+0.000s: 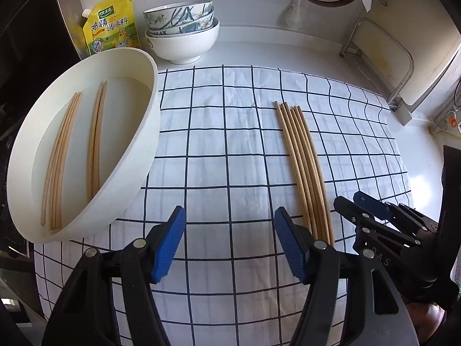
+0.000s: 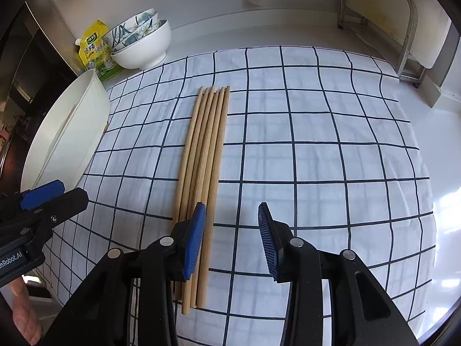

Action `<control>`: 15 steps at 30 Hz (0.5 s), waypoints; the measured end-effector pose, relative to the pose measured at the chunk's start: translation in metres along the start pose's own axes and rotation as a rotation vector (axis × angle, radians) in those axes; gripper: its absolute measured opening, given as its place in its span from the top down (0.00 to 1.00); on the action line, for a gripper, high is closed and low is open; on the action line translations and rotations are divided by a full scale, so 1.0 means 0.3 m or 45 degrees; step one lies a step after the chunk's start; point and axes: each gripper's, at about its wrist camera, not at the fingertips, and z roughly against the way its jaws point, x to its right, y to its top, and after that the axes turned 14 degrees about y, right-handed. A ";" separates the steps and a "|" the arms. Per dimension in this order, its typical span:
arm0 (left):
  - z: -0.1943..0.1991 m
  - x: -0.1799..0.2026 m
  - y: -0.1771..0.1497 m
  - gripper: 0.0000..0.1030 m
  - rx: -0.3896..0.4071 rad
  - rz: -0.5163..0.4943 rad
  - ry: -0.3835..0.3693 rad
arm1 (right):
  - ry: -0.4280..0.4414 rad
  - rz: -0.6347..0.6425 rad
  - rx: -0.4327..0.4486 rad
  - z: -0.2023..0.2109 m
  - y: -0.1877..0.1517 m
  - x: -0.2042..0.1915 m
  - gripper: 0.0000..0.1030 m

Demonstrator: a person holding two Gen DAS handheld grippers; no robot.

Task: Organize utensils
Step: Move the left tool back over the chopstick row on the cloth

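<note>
Several wooden chopsticks (image 1: 302, 161) lie side by side on the checked cloth (image 1: 224, 144); they also show in the right wrist view (image 2: 204, 173). A white oval tray (image 1: 138, 161) at the left holds two groups of chopsticks (image 1: 62, 155). My left gripper (image 1: 230, 245) is open and empty above the cloth, between the tray and the loose chopsticks. My right gripper (image 2: 232, 239) is open and empty; its left finger (image 2: 194, 239) hangs over the near ends of the chopsticks. The right gripper also shows in the left wrist view (image 1: 360, 201).
Stacked bowls (image 1: 181, 31) and a yellow seasoning pouch (image 1: 111, 23) stand at the back left. A metal rack (image 1: 380, 66) stands at the back right. The tray (image 2: 66, 132) leans at the cloth's left edge.
</note>
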 end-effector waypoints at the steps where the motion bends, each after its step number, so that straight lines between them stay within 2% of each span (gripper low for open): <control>1: -0.004 0.001 -0.002 0.39 -0.003 -0.001 -0.002 | -0.004 0.001 -0.001 -0.006 0.000 -0.002 0.65; 15: -0.034 -0.018 -0.018 0.39 -0.024 0.027 -0.006 | -0.111 0.046 -0.022 -0.051 -0.018 -0.022 0.65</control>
